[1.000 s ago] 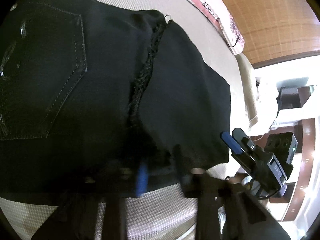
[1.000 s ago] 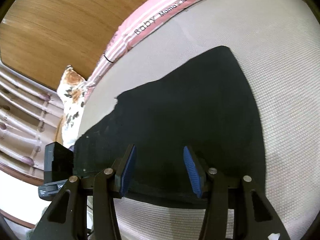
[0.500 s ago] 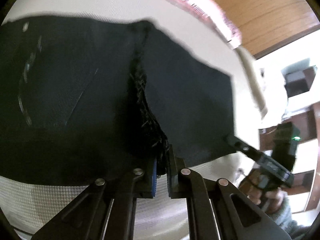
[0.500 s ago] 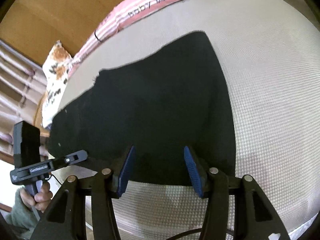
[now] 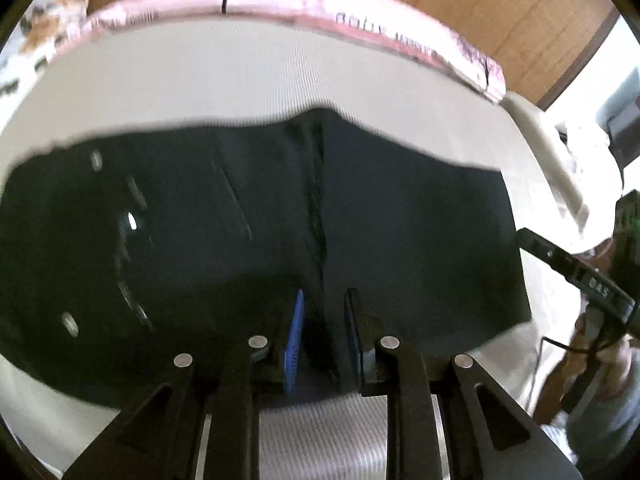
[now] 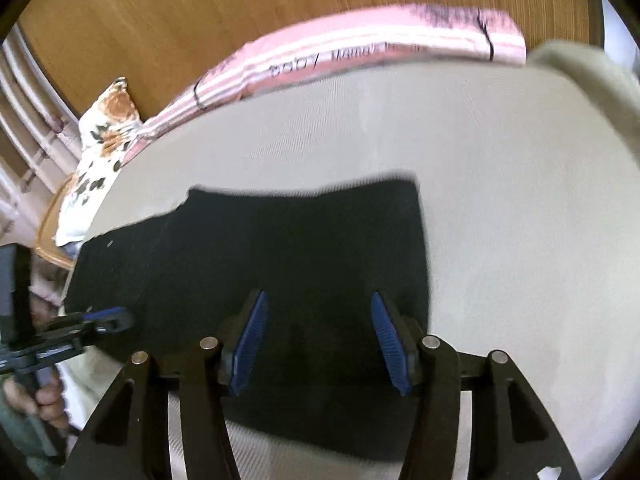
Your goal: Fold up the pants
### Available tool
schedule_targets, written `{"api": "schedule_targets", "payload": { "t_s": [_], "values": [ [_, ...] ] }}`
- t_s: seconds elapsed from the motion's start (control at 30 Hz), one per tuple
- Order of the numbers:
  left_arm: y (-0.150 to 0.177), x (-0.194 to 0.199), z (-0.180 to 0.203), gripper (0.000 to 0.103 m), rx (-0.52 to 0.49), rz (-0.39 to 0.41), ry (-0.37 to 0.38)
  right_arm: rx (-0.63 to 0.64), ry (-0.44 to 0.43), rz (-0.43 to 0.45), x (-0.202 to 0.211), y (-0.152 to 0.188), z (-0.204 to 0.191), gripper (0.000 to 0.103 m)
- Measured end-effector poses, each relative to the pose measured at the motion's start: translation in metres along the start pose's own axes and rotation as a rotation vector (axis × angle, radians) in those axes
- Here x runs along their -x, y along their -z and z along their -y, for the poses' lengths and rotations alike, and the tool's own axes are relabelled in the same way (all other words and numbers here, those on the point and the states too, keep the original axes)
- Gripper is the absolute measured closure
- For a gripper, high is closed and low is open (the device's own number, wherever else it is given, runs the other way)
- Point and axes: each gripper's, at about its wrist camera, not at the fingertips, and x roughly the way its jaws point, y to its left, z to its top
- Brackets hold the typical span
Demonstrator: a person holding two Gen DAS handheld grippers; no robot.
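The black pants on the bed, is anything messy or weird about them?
Mostly tidy: the black folded pants lie flat on the beige woven mattress. One odd spot is the rough, frayed-looking edge running down the middle, where one layer ends. It looks ragged, though the picture is too blurred to tell whether it is torn.

The left gripper (image 5: 322, 336) lets go of the frayed seam of the black pants (image 5: 400, 240), its jaws opening and lifted clear above the near edge. The right gripper (image 6: 316, 344) pulls back, showing more of the beige mattress (image 6: 500, 200).
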Motion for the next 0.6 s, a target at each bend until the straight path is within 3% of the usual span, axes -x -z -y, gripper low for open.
{"api": "schedule_targets", "payload": {
  "t_s": [0.23, 0.37, 0.47, 0.6],
  "values": [
    [-0.046, -0.021, 0.032, 0.081, -0.127, 0.105, 0.020, 0.064, 0.104, 0.031, -0.033, -0.039, 0.003, 0.066],
    [-0.067, -0.051, 0.039, 0.081, -0.164, 0.090, 0.023, 0.083, 0.140, 0.010, -0.055, -0.047, 0.007, 0.070],
    [-0.080, -0.082, 0.034, 0.081, -0.148, 0.029, -0.003, 0.085, 0.148, 0.001, -0.065, -0.046, 0.009, 0.071],
    [-0.083, -0.091, 0.032, 0.081, -0.148, 0.026, 0.006, 0.096, 0.151, 0.002, -0.069, -0.048, 0.008, 0.070]
  ]
}}
